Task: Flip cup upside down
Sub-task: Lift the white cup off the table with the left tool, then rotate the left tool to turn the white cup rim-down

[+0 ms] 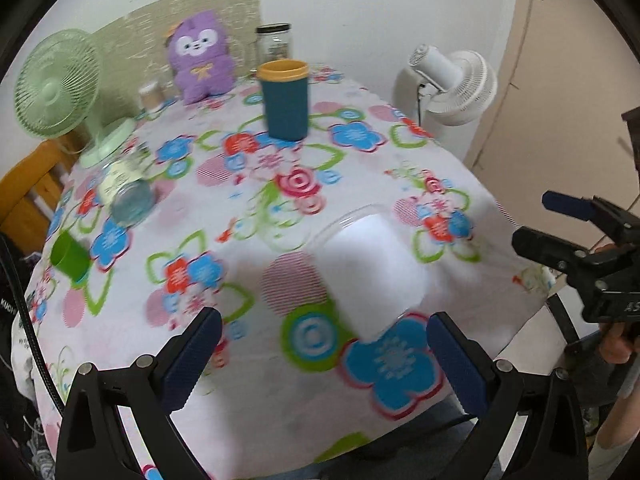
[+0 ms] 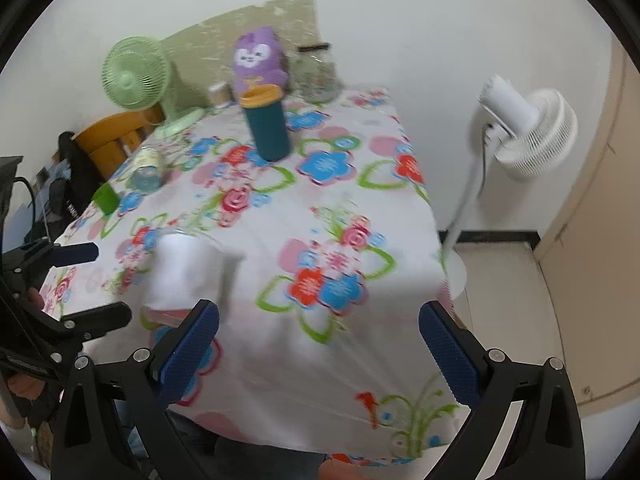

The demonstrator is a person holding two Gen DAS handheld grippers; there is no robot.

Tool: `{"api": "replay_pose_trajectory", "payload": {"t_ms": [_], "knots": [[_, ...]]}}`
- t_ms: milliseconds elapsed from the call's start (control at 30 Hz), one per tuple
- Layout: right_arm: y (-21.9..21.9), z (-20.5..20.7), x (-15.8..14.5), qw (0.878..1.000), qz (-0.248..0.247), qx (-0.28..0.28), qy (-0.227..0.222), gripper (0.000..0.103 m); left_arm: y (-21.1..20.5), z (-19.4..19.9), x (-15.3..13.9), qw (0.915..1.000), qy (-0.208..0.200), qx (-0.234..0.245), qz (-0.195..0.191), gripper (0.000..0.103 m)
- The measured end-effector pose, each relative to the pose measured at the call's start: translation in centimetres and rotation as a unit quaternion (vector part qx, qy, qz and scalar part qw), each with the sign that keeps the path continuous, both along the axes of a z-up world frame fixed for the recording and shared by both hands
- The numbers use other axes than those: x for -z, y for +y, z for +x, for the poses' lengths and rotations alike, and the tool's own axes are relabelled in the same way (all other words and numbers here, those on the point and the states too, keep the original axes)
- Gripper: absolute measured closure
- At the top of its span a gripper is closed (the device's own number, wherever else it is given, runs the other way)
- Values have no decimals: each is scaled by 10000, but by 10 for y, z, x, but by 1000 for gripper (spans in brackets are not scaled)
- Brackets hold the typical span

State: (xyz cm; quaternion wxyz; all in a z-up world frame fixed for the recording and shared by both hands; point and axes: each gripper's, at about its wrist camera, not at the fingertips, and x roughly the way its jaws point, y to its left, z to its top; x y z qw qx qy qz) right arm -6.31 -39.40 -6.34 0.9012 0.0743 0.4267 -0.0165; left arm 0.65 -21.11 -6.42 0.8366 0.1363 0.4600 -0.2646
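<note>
White walls are seen behind a table [image 1: 404,408] that is covered with a cloth full of bright flowers. At the far edge of the table a purple plush toy [image 1: 201,60] is sat, with a glass jar [image 1: 275,42] just beside it and a green fan [image 1: 60,88] at the far left corner. A teal cup [image 1: 285,100] with a yellow rim is stood upright near the far edge, with its opening turned up. A see-through cup [image 1: 368,268] with white inside is found near the front edge of the table; it is too blurry to tell how it is turned. A glass jar on its side [image 1: 124,192] and a small green cup [image 1: 69,258] are seen along the left edge. A white fan [image 2: 528,132] is stood on the floor past the right edge of the table. The left gripper [image 1: 324,344] is held above the front edge with its blue pads spread wide, and nothing is gripped between them. The right gripper [image 2: 320,344] is held above the front right corner, its pads also spread wide with nothing held. The teal cup is not touched by either gripper and is well apart from both.
</note>
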Motion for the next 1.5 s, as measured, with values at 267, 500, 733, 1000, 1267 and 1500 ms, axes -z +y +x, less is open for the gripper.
{"api": "replay_pose_trajectory", "payload": {"t_ms": [267,500,733,1000,1267,1500], "knots": [[-25,-8,25,9993,249,175,211,2,-41,4,8,9997,223,130,47,0],[-28,-13,36,9992,322,61,248,2,-55,10,23,9987,467,103,167,0],[-15,-24,44,9989,204,-319,262,2,-66,15,34,9980,532,74,329,0],[-3,-31,47,9969,210,-728,190,2,-74,22,48,9968,664,-9,442,0],[-4,-32,48,9936,300,-1089,53,2,-77,22,56,9958,655,-196,603,6],[-5,-32,49,9884,645,-1375,-22,2,-75,24,65,9926,809,-430,798,23]]}}
